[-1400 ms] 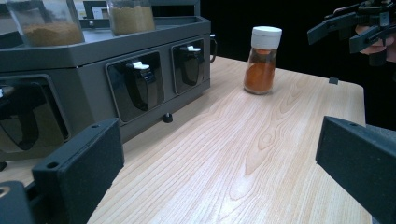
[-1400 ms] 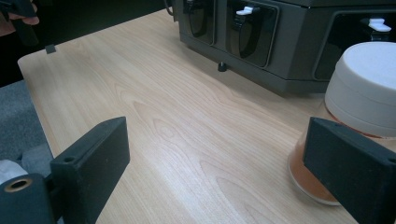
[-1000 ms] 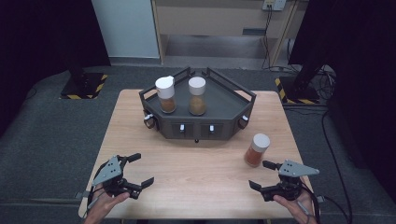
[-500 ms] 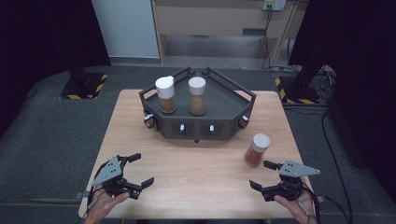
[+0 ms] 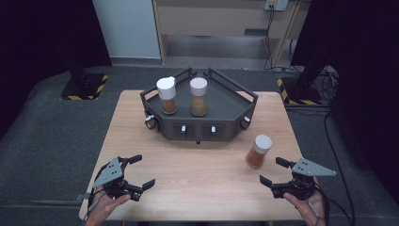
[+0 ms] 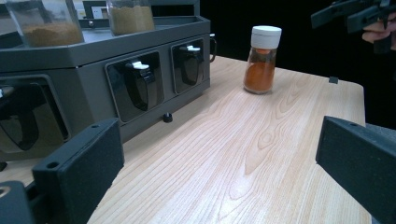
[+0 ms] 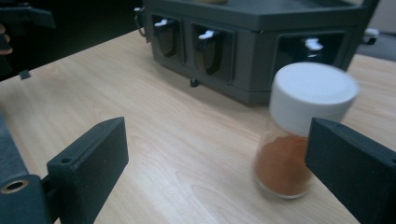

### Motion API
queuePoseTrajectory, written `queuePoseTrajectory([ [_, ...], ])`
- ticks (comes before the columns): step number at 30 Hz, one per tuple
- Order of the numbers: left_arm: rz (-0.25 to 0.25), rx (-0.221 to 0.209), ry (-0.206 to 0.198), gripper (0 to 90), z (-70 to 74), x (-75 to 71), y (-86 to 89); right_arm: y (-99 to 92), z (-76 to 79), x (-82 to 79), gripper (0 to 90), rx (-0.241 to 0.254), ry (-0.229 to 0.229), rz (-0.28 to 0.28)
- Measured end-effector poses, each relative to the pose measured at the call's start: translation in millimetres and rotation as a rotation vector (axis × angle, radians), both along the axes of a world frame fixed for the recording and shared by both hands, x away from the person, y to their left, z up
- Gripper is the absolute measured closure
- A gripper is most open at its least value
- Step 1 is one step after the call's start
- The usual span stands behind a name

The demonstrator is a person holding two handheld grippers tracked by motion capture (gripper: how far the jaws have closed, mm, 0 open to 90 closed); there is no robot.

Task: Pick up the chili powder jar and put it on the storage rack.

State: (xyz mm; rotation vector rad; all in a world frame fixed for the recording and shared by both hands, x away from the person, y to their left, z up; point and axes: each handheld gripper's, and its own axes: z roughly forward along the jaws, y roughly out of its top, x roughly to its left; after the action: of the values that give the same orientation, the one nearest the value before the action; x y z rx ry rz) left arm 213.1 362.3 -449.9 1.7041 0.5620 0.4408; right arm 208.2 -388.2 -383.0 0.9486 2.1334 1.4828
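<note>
In the high view a wooden table [image 5: 202,174] fills the middle of the frame, and a dark rack [image 5: 235,106] sits at its far centre. The jar [image 5: 259,151] nearest the right gripper [image 5: 275,171] stands upright on the bare wood at the lower right of the frame, in front of the rack's right corner and apart from it. It has a white cap and orange-brown powder in its lower part. The right gripper lies in the lower right corner, held by a hand [image 5: 307,207] that comes in from the bottom edge, with its jaws pointing toward the jar and standing wide apart with nothing between the pads; they have just been opening a little further. In the right gripper view the jar [image 7: 303,130] stands at the right of the frame, just inside the right jaw and partly covered by it, blurred, upright on the table; whether the jaw touches it I cannot tell. The left gripper [image 5: 141,170] rests in the lower left corner of the high view, held by the other hand [image 5: 106,207], its jaws wide apart and empty. In the left gripper view the jar [image 6: 262,59] shows in the upper middle, well beyond those jaws, with the rack [image 6: 93,84] at the upper left. Two more jars, one at the left [image 5: 167,95] and one at the right [image 5: 198,97], stand upright side by side on the rack's top, both white-capped with brown powder.
</note>
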Motion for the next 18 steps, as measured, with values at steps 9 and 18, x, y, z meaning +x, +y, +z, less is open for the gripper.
queuePoseTrajectory([
  [9, -0.003, 0.003, 0.002, 0.0, 0.3, 0.4, -0.1, -4.6, 17.4, 0.7, 6.5, -0.003, -0.027, -0.021],
  [18, -0.006, 0.003, 0.004, 0.0, 0.4, 0.7, 0.0, -5.7, 24.7, 9.1, 4.9, -0.010, -0.003, -0.018],
])
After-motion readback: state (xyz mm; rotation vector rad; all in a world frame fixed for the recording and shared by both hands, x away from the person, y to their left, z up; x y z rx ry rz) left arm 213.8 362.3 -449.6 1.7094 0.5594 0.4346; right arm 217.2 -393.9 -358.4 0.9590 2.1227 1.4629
